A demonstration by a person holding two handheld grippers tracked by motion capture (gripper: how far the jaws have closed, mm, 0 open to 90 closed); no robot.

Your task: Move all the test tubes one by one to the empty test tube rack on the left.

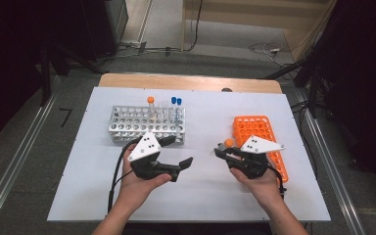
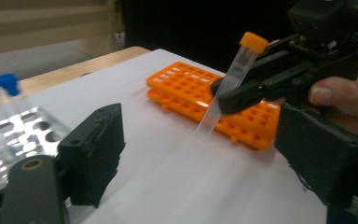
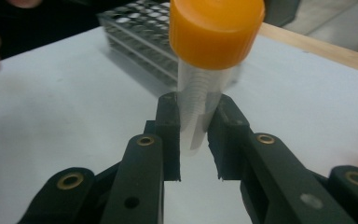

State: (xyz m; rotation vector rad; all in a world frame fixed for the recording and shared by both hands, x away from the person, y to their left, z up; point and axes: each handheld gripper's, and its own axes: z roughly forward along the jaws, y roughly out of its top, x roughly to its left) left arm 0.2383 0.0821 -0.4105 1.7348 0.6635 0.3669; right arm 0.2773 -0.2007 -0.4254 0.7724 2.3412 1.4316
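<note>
Gripping a clear tube [image 3: 200, 109] with an orange cap [image 3: 216, 30], the right tool [image 1: 220, 152] holds it above the white worktop [image 1: 200, 191], just beside the orange rack [image 1: 259, 129]. Left tool [image 1: 178, 154] stands open and empty near the metal rack [image 1: 127, 125].

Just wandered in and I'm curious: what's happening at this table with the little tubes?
A person holds a gripper in each hand. The right gripper has its jaws shut on a clear tube with an orange cap, tilted in the air near the orange rack. The left gripper holds nothing, jaws apart. More capped tubes stand in the metal rack.
</note>
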